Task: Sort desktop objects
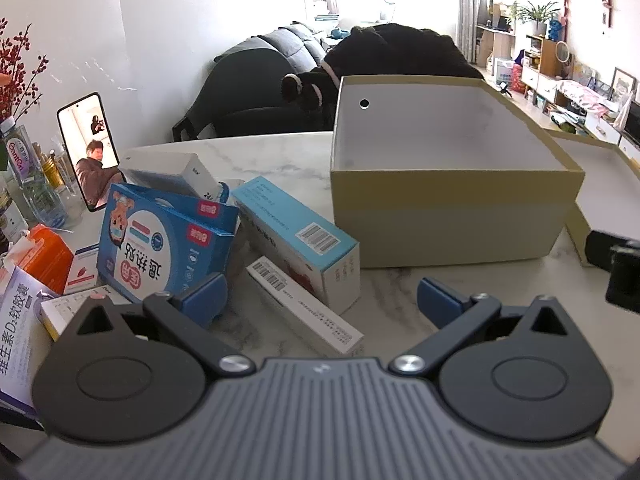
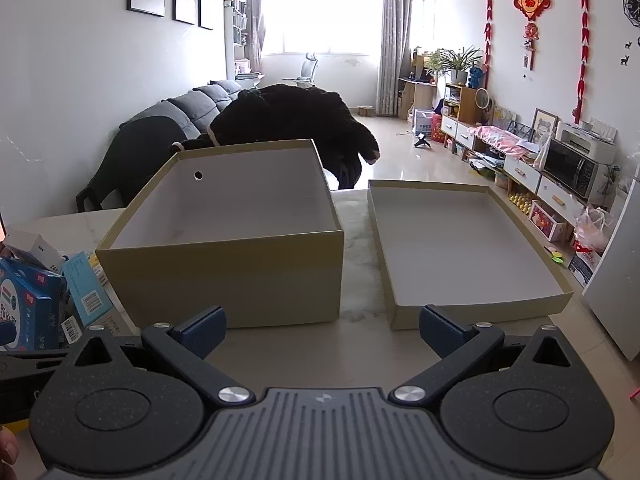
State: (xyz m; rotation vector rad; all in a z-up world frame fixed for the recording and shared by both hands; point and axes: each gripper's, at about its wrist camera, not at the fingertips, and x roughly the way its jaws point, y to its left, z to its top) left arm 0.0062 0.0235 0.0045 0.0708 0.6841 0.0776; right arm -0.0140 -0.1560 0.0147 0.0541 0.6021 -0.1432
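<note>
Medicine boxes [image 1: 296, 236] lying heaped left of open cardboard box [image 2: 224, 236]; left gripper [image 1: 320, 300] and right gripper [image 2: 322, 330] hovering, jaws gaping wide, gripping nothing.

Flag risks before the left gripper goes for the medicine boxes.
1. The blue cartoon box leans on neighbouring boxes; pulling one may topple the pile.
2. The long white box lies flat, partly under the light blue box, so the open left gripper may struggle to grasp it.

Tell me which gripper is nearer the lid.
Right. The right gripper sits just in front of the lid; the left gripper is over by the medicine boxes, past the big box.
</note>
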